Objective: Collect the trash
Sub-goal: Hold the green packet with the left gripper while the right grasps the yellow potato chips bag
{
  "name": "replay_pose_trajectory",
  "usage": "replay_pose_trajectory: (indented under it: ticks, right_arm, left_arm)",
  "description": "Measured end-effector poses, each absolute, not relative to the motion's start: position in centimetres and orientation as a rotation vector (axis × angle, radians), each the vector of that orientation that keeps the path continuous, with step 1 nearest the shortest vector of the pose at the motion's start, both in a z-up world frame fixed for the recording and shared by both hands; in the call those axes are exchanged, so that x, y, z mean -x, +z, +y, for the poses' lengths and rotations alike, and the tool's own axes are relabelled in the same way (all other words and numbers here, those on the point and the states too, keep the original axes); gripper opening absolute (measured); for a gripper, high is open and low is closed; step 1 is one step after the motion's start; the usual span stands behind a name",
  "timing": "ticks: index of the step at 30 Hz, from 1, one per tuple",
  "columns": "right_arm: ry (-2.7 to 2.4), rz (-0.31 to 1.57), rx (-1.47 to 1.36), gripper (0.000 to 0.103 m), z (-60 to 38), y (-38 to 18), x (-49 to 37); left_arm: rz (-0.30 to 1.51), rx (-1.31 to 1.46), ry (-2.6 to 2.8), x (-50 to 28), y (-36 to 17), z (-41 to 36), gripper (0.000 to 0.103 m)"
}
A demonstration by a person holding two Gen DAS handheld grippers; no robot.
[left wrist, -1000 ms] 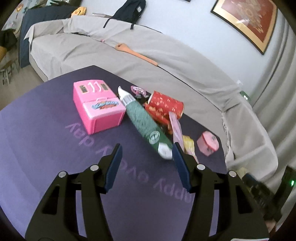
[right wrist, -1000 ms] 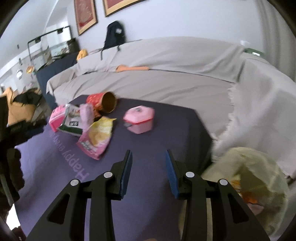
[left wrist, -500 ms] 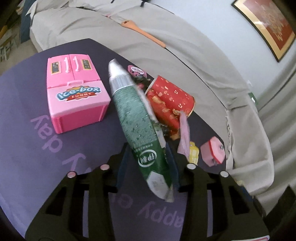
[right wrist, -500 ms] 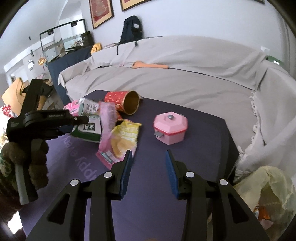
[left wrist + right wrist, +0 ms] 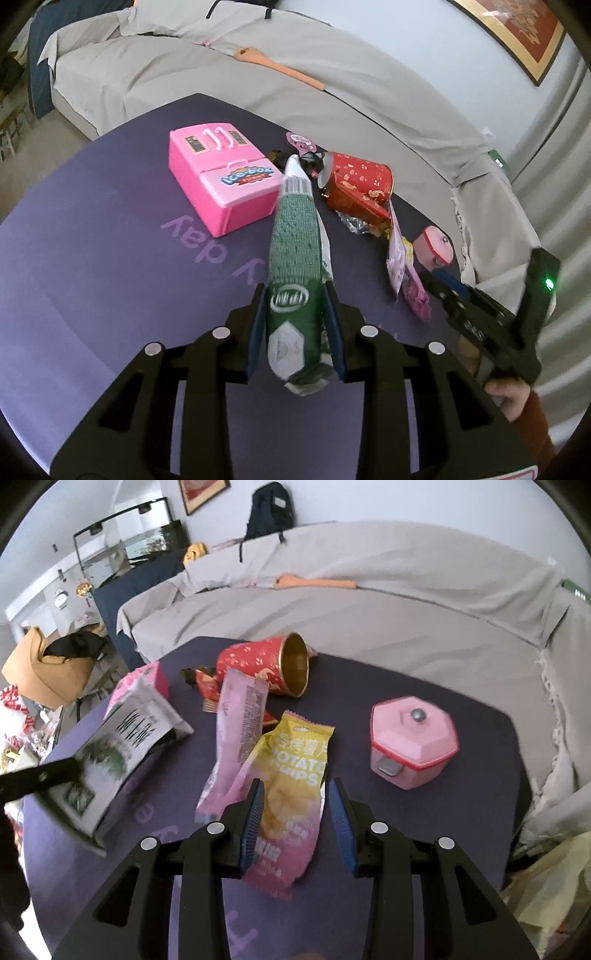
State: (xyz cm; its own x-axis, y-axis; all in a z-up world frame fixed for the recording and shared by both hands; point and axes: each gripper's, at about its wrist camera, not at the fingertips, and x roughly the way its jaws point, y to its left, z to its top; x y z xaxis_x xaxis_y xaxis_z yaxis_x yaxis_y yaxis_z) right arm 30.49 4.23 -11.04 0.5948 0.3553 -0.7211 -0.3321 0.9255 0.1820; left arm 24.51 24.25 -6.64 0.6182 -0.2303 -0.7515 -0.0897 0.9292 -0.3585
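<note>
Living room: grey-draped sofa [image 5: 369, 602] behind a purple counter [image 5: 92, 280] printed with pale lettering.

Green snack bag [image 5: 295, 258]: lifted off the counter, clamped near its bottom end between the pads of the left claw [image 5: 295, 325]. Jaws closing, narrow, pads pressing both sides of the bag. Far end of the bag sticks out toward the pink toy ice-box [image 5: 225, 177].

Yellow potato chips bag [image 5: 291, 775]: flat on the counter, its near end lying between the fingers of the right claw [image 5: 295, 819]. Jaws about half open; pads stand clear of the bag on both sides. Nothing gripped there yet.

Just beside it, overlapping its left edge: pink wrapper [image 5: 236, 731]. Behind that: red paper cup [image 5: 273, 664] tipped on its side, mouth toward the camera, with small red and dark wrappers [image 5: 207, 683] against it.

Pink toy pot [image 5: 413, 742] sits apart to the right; like the ice-box it looks a toy, probably not trash.

Yellowish plastic bag [image 5: 546, 878] at the counter's right edge, likely the trash bag; contents too blurred to tell.

Progress, my judgement: early. One piece in hand, none seen going in. Left: chips bag, pink wrapper, cup, small wrappers.
</note>
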Motion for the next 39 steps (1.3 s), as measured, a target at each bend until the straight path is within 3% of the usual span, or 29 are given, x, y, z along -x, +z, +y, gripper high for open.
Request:
replay_pose_trajectory:
  ticks: [2, 4, 7, 17, 23, 25, 26, 27, 39]
  right_arm:
    - [0.397, 0.864, -0.051, 0.038, 4.2, -11.7, -30.9]
    - [0.402, 0.890, -0.073, 0.044, 4.1, -12.1, -31.4]
    - [0.410, 0.919, -0.100, 0.045, 4.3, -12.4, -31.8]
    - [0.414, 0.982, -0.202, 0.060, 4.9, -12.9, -32.9]
    - [0.402, 0.980, -0.049, 0.061, 7.0, -12.7, -33.6]
    - [0.421, 0.973, -0.016, 0.047, 7.4, -12.7, -33.5]
    - [0.433, 0.974, -0.005, 0.033, 7.5, -12.6, -33.4]
    - [0.435, 0.971, 0.003, 0.029, 7.5, -12.5, -33.3]
    - [0.462, 0.817, 0.097, 0.023, 3.9, -7.0, -27.9]
  left_arm:
    - [0.882, 0.349, -0.084, -24.1, -6.6, 24.4, 0.037]
    - [0.871, 0.330, -0.083, -23.9, -6.7, 24.3, 0.039]
    - [0.869, 0.321, -0.084, -24.0, -6.9, 24.1, 0.042]
    - [0.857, 0.318, -0.059, -23.8, -7.2, 24.3, 0.044]
    - [0.848, 0.328, -0.053, -23.5, -7.0, 24.9, 0.045]
    - [0.843, 0.327, -0.060, -23.5, -6.9, 25.1, 0.046]
    - [0.841, 0.327, -0.064, -23.5, -6.8, 25.1, 0.046]
    - [0.838, 0.329, -0.067, -23.4, -6.9, 25.2, 0.046]
    - [0.869, 0.290, -0.094, -26.4, -6.9, 23.6, 0.050]
